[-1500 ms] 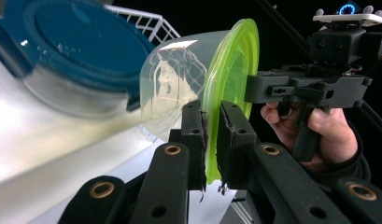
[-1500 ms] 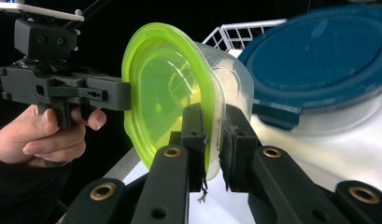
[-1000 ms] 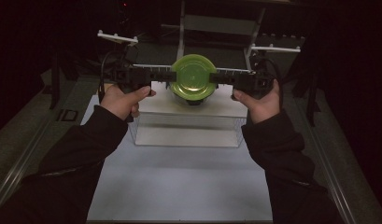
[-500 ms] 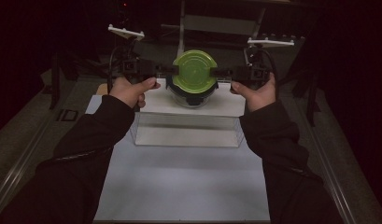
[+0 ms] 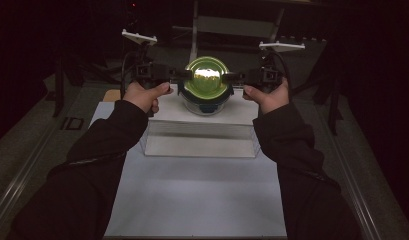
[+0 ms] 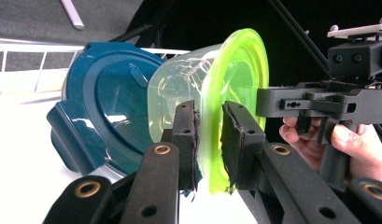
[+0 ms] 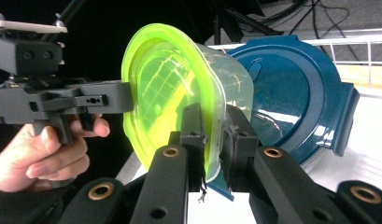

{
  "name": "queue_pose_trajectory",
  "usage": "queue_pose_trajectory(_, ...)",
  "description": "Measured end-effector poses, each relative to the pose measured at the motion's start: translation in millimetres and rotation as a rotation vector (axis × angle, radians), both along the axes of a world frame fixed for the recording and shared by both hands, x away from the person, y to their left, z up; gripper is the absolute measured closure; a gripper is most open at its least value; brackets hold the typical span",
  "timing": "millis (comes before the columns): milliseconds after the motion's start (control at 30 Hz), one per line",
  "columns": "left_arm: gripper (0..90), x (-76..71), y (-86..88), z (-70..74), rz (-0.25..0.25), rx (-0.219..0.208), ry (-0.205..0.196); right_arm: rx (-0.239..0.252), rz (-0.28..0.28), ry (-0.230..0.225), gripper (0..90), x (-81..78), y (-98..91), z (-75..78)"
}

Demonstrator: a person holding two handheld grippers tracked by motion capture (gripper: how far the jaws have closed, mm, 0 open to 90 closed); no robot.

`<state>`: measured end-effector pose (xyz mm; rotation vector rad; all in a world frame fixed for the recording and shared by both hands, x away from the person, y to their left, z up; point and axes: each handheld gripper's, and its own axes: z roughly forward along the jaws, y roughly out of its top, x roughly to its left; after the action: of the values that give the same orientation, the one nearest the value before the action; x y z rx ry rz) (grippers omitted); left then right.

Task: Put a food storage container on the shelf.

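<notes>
- Table (image 5: 192,200): white top, person's dark sleeves coming in from the near edge, dark surroundings
- Clear box (image 5: 199,135): see-through, sits mid-table; its flat top acts as a raised stand
- Blue lid (image 5: 206,106): dark teal, round w/ side tabs, appears to rest on the box top at the far side; in the left gripper view (image 6: 104,112) it lies right behind the tub's base
- Tub w/ green lid (image 5: 207,77): clear plastic tub, lime-green lid on top; held up over the blue lid, between the two hands; can't tell if its base touches the blue lid
- Left gripper (image 5: 179,76): comes in from the left, jaws nearly closed, clamped on the green lid's rim; left gripper view (image 6: 208,135) shows the pads pinching that rim edge-on
- Right gripper (image 5: 234,77): mirror of it from the right, jaws also closed down on the opposite rim, one pad on the lid face, other on the tub wall side (image 7: 212,140)
- Key relation: tub hangs on a straight line between the two grippers, each gripping an opposite edge, so both hands are equally near; tub's axis (lid to base) points down toward the blue lid, so prob. the next move is straight down or straight up along that axis w/ both hands kept level, else the tub tips
- Writing/brands: none readable on tub, lids or box; small raised mark on the blue lid, too faint to read
</notes>
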<state>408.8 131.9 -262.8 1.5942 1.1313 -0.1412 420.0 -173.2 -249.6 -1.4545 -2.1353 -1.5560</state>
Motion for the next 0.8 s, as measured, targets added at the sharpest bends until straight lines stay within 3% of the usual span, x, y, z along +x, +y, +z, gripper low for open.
queue_pose_trajectory(167,74.0,5.1,-2.6,-2.4,-0.003,-0.004,0.006,-0.002,-0.016,-0.008,79.4,3.4,-0.5,0.6)
queue_pose_trajectory(233,73.7,8.1,-5.9,-2.9,0.000,-0.005,-0.002,-0.003,-0.038,-0.011,74.7,6.3,-0.6,2.2)
queue_pose_trajectory(400,69.9,11.7,-9.9,-3.7,0.009,0.001,0.000,-0.035,-0.064,-0.008,72.1,11.9,-0.1,2.7)
queue_pose_trajectory(800,55.3,22.3,-10.7,-8.3,0.046,-0.026,0.007,-0.021,-0.090,0.023,64.8,26.4,1.4,-1.2)
